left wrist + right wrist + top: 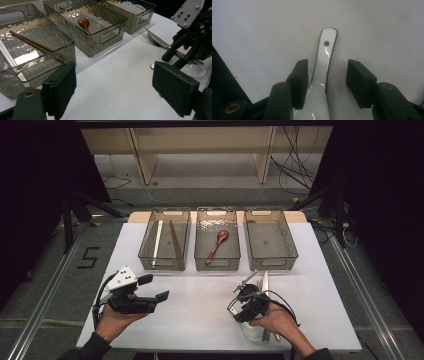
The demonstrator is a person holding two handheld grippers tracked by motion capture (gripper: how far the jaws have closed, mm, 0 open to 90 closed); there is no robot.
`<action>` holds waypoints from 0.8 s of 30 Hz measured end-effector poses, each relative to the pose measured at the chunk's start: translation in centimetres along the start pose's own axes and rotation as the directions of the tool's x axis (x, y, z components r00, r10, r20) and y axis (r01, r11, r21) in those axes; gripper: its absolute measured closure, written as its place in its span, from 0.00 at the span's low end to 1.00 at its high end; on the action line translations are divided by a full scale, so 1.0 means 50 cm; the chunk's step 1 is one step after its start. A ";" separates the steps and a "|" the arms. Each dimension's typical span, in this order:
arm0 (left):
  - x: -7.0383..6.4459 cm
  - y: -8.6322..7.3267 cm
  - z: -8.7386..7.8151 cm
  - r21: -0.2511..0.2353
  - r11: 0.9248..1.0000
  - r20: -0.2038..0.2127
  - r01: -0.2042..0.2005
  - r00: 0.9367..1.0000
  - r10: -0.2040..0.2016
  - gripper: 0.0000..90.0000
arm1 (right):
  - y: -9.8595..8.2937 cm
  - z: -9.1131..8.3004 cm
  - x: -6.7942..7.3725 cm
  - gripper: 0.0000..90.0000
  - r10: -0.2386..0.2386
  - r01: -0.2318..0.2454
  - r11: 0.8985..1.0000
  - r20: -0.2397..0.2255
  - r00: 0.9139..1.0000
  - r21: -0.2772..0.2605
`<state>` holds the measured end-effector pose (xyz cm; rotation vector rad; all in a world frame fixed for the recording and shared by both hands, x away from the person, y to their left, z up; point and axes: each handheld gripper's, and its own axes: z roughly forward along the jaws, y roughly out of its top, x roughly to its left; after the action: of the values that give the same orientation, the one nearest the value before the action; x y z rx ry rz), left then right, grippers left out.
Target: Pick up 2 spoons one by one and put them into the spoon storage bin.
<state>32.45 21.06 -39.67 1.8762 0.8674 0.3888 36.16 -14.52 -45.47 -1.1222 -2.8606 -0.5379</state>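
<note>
Right claw (327,82) sat over the white ceramic spoon (323,75) near the desk's (200,320) front-right corner, jaws parted roughly halfway and straddling the handle, nothing clamped yet. In the right gripper view the handle ran straight out between the two jaws, its long axis in line with the claw, hole end pointing away; left jaw looked touching or just beside the handle edge, right jaw stood clear with a gap. So the spoon lay directly under and ahead of that claw, and a close would likely catch the handle across its narrow width. In the left gripper view the spoon's bowl (193,70) showed on the desk below the right claw (175,58). Metal knife and fork (156,40) lay just beside the spoon, toward the far edge; they were the nearest clutter and could get nudged on the lift. Left claw (150,290) hovered wide open and empty near the front-left part of the desk, well apart from the spoon, so the right hand was clearly nearer. Three clear bins along the far edge: left bin (165,240) held chopsticks (175,240), middle bin (216,240) held a brown wooden spoon (218,242), right bin (270,240) looked empty. Middle bin judged the likely target since it held a spoon already; path there looked open apart from the bin wall.
</note>
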 end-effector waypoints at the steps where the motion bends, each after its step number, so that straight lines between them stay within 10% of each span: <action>1: 0.001 0.000 0.000 -0.002 1.000 -0.001 0.001 1.000 -0.001 0.21 | 0.000 0.002 0.000 0.64 -0.005 0.005 1.000 -0.002 1.000 0.005; 24: -0.002 0.001 -0.001 -0.019 1.000 -0.005 -0.007 1.000 0.007 0.21 | 0.005 0.015 0.016 0.85 -0.050 0.052 0.998 -0.051 0.997 0.040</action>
<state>32.36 21.00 -39.60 1.8619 0.8579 0.4041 35.82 -13.57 -45.97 -1.0170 -2.8511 -0.4997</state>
